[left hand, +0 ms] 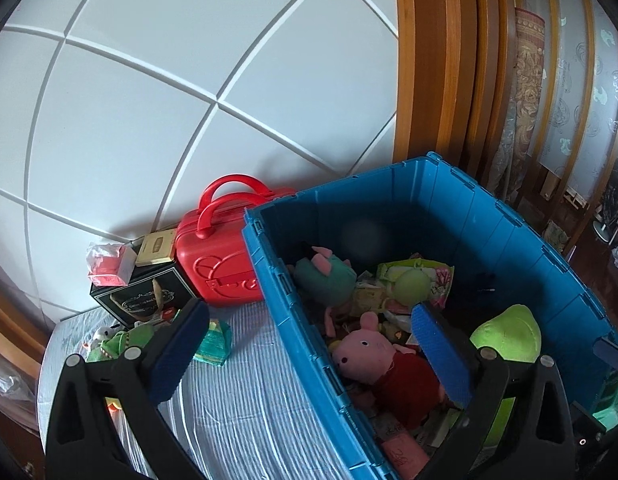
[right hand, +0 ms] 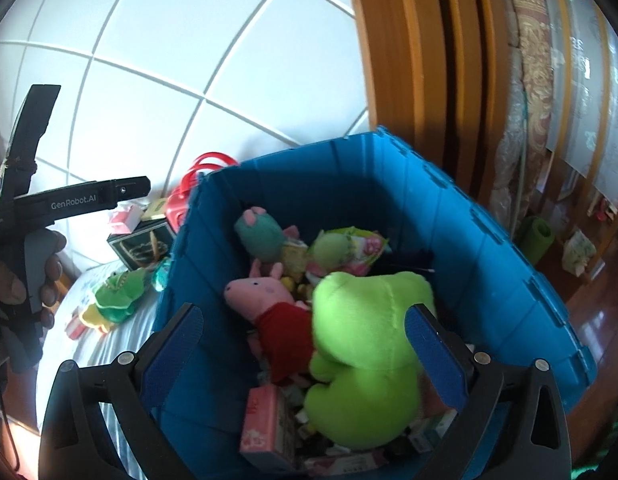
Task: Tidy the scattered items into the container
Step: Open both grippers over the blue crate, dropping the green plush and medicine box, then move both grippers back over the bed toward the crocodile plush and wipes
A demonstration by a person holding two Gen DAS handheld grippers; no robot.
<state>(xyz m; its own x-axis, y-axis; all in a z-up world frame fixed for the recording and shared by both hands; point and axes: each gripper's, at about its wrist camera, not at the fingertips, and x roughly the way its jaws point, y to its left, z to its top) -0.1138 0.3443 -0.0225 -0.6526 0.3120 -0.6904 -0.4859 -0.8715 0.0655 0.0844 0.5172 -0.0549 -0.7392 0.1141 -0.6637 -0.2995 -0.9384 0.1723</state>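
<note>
Just green plush (right hand: 365,360) below right gripper (right hand: 305,356)

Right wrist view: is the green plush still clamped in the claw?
No: the green plush lies in the blue bin, with the right claw pads wide open.

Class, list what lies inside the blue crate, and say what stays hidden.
Inside the blue crate: a lime-green plush, a pink pig plush, a teal plush and a pink box. Whatever lies beneath the toys is covered.
</note>
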